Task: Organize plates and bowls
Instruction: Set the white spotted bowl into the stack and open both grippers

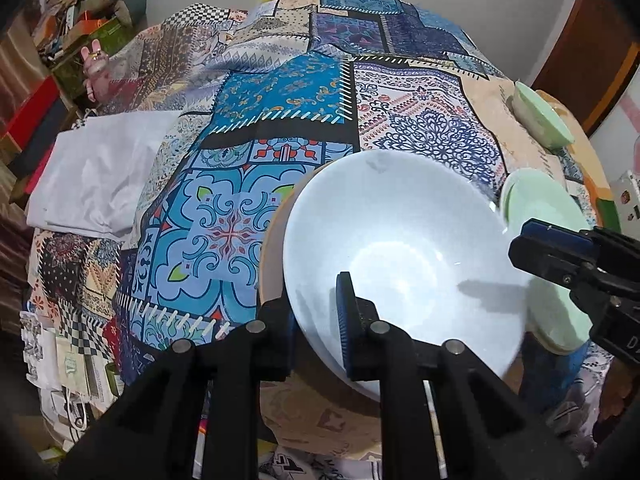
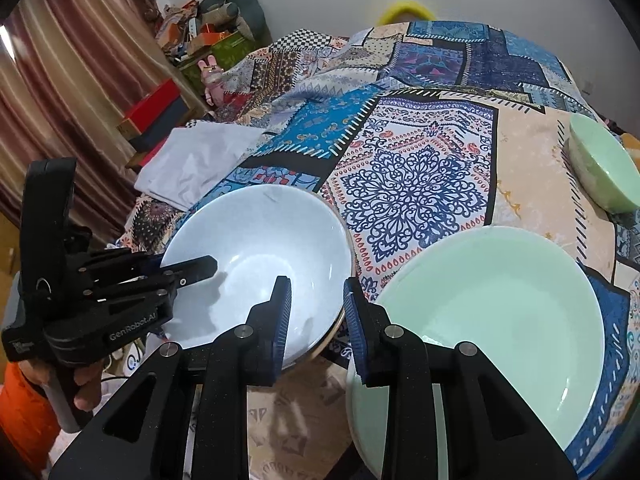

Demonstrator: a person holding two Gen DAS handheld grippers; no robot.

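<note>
A white bowl [image 1: 400,248] [image 2: 256,240] sits nested in a tan-rimmed bowl [image 1: 272,248] on the patchwork tablecloth. My left gripper [image 1: 314,300] [image 2: 182,262] is shut on the white bowl's near-left rim, one pad inside and one finger outside. My right gripper [image 2: 316,284] [image 1: 520,240] straddles the opposite rim, left pad over the bowl's inside and right pad outside. Cloth shows between the rim and the outer pad, so it stands open. A pale green plate [image 2: 500,320] [image 1: 540,200] lies just right of the white bowl. A green bowl [image 2: 604,176] [image 1: 540,116] stands further back right.
A folded white cloth [image 1: 96,172] [image 2: 200,160] lies at the table's left. A hand [image 2: 84,396] with an orange sleeve holds the left gripper. Boxes and clutter [image 2: 192,40] stand by the curtain behind. The patterned cloth [image 2: 416,184] stretches behind the dishes.
</note>
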